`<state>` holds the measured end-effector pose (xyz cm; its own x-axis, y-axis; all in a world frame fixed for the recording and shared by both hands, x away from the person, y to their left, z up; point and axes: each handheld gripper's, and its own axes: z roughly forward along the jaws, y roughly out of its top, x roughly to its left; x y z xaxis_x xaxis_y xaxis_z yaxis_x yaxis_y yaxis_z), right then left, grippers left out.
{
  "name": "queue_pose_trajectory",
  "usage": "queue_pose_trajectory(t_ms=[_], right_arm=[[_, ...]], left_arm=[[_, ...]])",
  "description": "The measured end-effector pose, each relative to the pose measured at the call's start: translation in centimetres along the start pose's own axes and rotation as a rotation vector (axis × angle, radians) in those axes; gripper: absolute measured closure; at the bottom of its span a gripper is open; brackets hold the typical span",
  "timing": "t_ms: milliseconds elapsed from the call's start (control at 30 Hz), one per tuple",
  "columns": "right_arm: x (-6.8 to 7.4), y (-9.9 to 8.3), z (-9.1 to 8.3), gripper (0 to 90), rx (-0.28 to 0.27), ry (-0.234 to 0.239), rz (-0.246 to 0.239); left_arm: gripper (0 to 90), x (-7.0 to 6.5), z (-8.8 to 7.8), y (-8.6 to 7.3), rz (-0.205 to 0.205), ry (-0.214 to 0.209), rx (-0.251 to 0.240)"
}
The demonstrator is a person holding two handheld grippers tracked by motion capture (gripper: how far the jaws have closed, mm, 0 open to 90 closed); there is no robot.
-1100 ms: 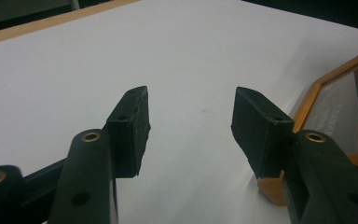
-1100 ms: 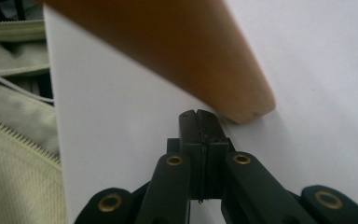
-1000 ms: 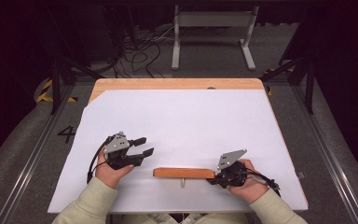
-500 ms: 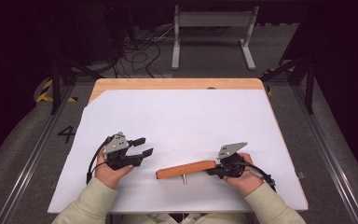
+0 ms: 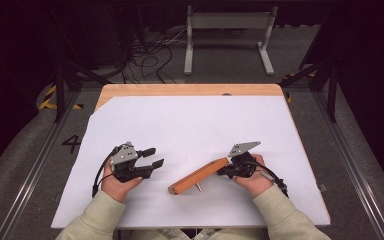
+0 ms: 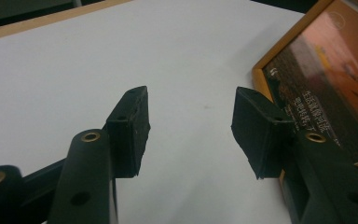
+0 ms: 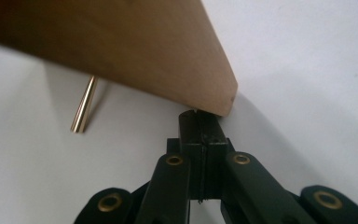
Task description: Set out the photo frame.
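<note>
Table: a white sheet [image 5: 195,135] covers the light wooden tabletop [image 5: 190,90], whose bare edge shows at twelve o'clock.
Frame: the orange wooden picture frame [image 5: 199,176] lies on the sheet at about five o'clock from its middle, slanted, its near end pointing to seven o'clock and its far end to two o'clock.
Pin: a thin brass peg [image 7: 85,104] sticks out under the frame's long edge and points down at the sheet.
Right gripper: the black two-jaw right gripper [image 5: 230,167] is at the frame's two o'clock end, jaws clenched together with nothing between them; in the right gripper view the closed tips sit right at the frame's wooden corner [image 7: 214,88], though whether they touch it cannot be told.
Right hand: it [image 5: 252,175] wraps the gripper body from the four o'clock side.
Left gripper: the black two-jaw left gripper [image 5: 152,157] rests at nine o'clock from the frame, well apart from it, jaws spread and empty.
Left gripper view: the white sheet shows between the parted pads [image 6: 130,126]; the frame's printed face [image 6: 326,84] is at two o'clock.
Left hand: it [image 5: 120,182] cups the gripper from below.
</note>
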<state>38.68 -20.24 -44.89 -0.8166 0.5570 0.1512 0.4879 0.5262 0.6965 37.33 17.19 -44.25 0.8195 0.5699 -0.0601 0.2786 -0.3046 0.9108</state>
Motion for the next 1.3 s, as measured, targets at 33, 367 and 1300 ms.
queue_pose_trajectory(t_ms=[33, 367, 1300], right_arm=[[-0.1, 0.2, 0.1, 90.0, -0.005, -0.003, 0.005], [-1.2, 2.1, 1.9, 90.0, -0.028, -0.006, 0.045], [-1.9, 7.2, 6.5, 90.0, 0.0, 0.073, 0.005]], left_arm=[[46.7, 0.0, 0.0, 0.0, -0.001, 0.0, 0.0], [46.6, 0.1, 0.0, -0.1, -0.002, -0.001, 0.001], [46.7, 0.2, -0.1, -0.1, -0.001, -0.002, -0.005]])
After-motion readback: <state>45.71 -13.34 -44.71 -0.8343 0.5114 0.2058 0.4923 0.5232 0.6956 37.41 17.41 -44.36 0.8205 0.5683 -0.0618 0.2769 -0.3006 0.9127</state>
